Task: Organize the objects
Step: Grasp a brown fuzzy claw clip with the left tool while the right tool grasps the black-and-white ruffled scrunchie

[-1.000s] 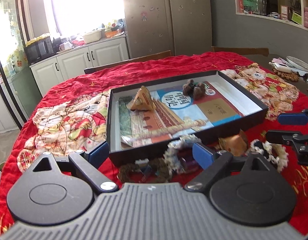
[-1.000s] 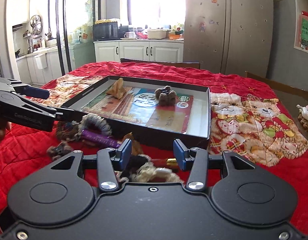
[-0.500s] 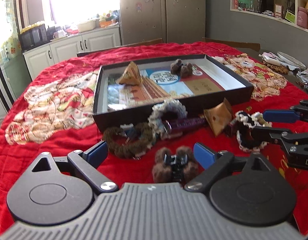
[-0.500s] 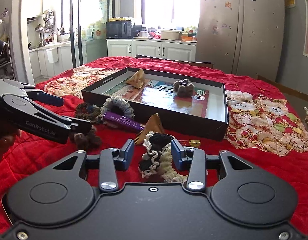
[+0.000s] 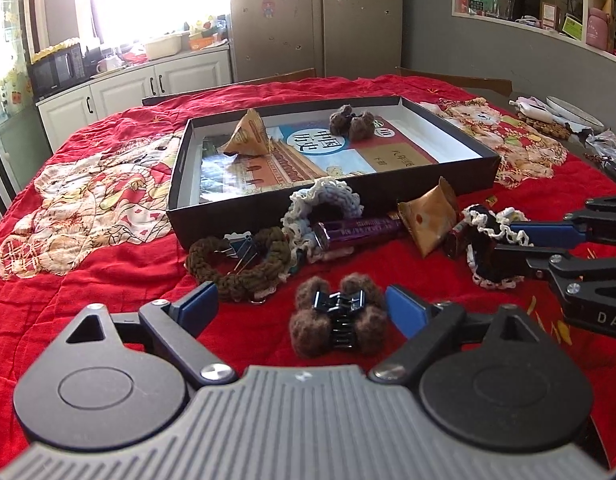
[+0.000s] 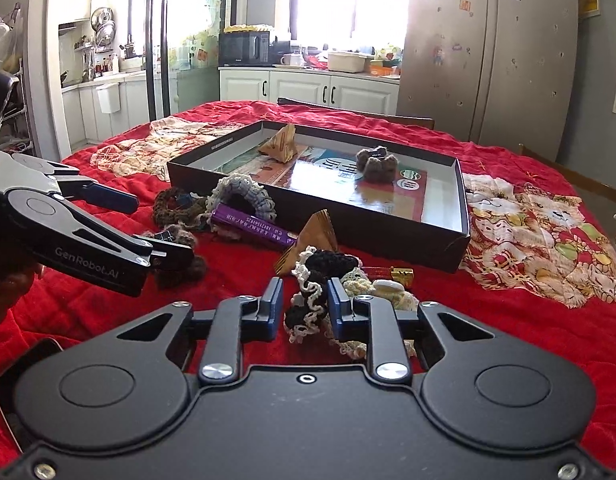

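A black tray (image 5: 268, 210) (image 6: 347, 216) on the red cloth holds a book, a brown triangular packet (image 5: 248, 134) and a fuzzy brown clip (image 5: 351, 120). In front of it lie a brown scrunchie (image 5: 236, 260), a white-blue scrunchie (image 5: 327, 200), a purple tube (image 5: 355, 230) and another triangular packet (image 5: 427, 218). My left gripper (image 5: 304, 304) is open, with a fuzzy brown hair clip (image 5: 339, 314) between its fingers. My right gripper (image 6: 304, 312) is shut on a black-and-white scrunchie (image 6: 308, 300).
A red-gold small tube (image 6: 391, 272) lies right of the held scrunchie. A patterned cloth patch (image 6: 539, 232) covers the table's right side. Dishes and clutter (image 5: 563, 116) sit at the far right edge. Kitchen cabinets and a fridge stand behind.
Both grippers pulled back from the tray and lowered. The right gripper closed on the black-and-white scrunchie. The fuzzy brown clip now lies between the left gripper's fingers.
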Motion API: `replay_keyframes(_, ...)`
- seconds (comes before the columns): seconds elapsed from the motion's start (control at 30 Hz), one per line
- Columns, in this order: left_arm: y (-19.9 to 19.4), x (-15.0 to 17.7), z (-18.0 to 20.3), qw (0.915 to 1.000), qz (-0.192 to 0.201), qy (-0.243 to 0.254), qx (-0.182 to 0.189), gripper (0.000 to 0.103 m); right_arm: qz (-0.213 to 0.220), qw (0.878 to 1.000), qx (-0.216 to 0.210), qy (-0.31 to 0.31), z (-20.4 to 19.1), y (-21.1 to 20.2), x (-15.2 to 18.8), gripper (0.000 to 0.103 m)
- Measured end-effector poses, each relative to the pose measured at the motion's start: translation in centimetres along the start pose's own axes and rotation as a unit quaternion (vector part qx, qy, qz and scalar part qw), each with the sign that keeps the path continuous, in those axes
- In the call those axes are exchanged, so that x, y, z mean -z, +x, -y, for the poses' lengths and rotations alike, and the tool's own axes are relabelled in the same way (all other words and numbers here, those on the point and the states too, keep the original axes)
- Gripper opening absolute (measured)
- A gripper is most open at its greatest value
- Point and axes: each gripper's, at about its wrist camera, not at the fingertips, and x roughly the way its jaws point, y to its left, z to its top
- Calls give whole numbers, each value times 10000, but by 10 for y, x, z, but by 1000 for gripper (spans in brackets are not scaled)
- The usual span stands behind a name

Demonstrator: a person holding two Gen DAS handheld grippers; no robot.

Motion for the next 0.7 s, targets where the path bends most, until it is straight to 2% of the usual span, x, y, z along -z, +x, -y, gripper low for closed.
replay_keyframes(0.33, 7, 1, -1, 9995, -153, -112, 240, 71, -47, 10000, 26, -10, 1, 2, 0, 15)
replay_keyframes(0.5, 9, 2, 1, 9987, -260, -123, 413, 55, -75, 10000, 55, -28, 2, 4, 1, 14)
replay_keyframes(0.7, 11, 3, 1, 9983, -295, -155, 476, 50, -109, 9999, 80, -15, 3, 6, 2, 14)
